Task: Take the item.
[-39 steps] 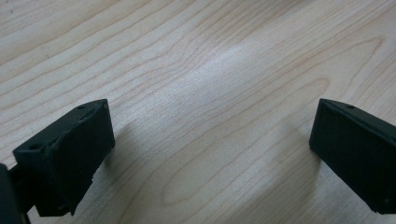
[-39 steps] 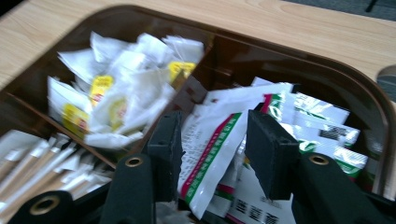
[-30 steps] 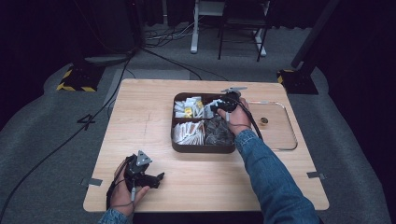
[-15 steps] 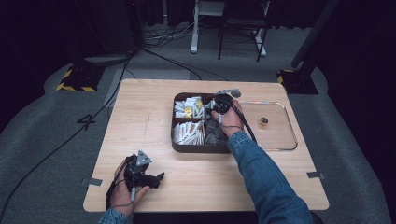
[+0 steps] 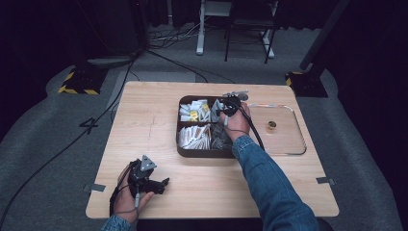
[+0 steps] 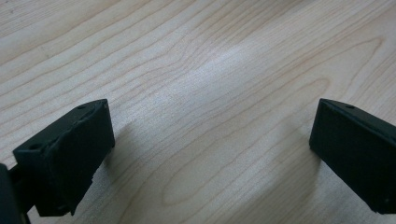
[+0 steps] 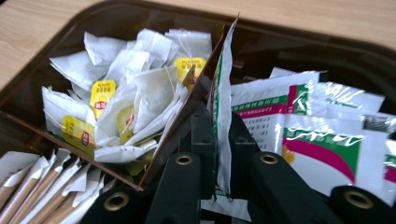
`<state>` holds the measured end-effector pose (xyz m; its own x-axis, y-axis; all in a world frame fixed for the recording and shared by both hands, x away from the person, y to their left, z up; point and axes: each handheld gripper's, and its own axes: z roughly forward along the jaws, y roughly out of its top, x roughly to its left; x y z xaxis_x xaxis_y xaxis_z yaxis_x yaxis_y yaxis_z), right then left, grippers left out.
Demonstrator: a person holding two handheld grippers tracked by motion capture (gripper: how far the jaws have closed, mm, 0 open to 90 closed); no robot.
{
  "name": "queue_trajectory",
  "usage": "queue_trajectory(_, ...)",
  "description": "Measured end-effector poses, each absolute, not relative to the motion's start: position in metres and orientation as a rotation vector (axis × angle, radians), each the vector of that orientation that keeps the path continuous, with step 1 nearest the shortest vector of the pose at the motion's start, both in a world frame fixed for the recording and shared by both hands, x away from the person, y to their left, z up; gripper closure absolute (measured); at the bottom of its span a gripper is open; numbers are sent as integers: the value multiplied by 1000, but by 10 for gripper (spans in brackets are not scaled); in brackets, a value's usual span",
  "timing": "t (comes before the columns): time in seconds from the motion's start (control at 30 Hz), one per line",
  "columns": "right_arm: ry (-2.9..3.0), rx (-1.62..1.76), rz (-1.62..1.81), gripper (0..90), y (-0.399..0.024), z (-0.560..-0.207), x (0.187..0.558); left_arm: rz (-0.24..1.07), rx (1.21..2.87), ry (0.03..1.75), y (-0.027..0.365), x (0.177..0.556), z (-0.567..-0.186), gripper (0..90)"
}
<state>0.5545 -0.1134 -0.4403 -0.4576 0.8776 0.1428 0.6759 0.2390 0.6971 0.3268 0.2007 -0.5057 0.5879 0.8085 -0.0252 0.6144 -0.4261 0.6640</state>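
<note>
**A:** So what's the right hand-held gripper [image 7: 223, 154] doing? Looks busy in there.

**B:** It's got its jaws pinched on a sachet [image 7: 223, 93], a white packet with green and pink print, held edge-on and upright between the pads. The jaws have just been closing, and the sachet is right between them. It's over the far right compartment of the brown tray [image 5: 183, 150], where more of the same sachets [image 7: 322, 126] lie flat in a pile.

**A:** And next door?

**B:** Just across the divider there's a heap of tea bags [image 7: 135, 102] with yellow tags, in the far left compartment. Nearer the person, paper-wrapped sticks [image 7: 42, 186] fill another compartment. From the high view the right hand [image 5: 236, 122] sits over the tray's right side, denim sleeve trailing back to the bench [image 5: 144, 110] edge.

**A:** Left one?

**B:** The left hand-held gripper [image 5: 155, 184] is parked on the bench near the front left corner, well apart from the tray. Its jaws are spread wide, with only bare wood between them. Right of the tray there's a clear tray [image 5: 298, 147] with a small round gold thing [image 5: 272, 125] in it; can't tell what that is.
</note>
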Motion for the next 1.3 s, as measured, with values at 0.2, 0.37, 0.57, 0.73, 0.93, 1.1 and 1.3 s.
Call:
queue_trajectory(0.2,2210,1442,1085,853,-122,-428,552,399,2183,1122,201,327,-506,3)
queue_trajectory(0.37,2185,1438,1172,853,-133,-416,545,396,2182,1124,201,327,-506,3)
queue_trajectory(0.57,2185,1382,1242,853,-142,-399,530,398,2186,1121,201,327,-506,3)
queue_trajectory(0.73,2193,1305,1290,853,-148,-385,512,399,2187,1111,201,328,-506,3)
queue_trajectory(0.93,2227,1262,1384,853,-157,-373,486,399,2188,1110,201,328,-506,4)
queue_trajectory(1.1,2252,1218,1451,853,-163,-371,460,399,2188,1111,201,328,-506,4)
queue_trajectory(1.3,2289,1141,1459,852,-168,-366,429,400,2188,1110,201,328,-506,4)
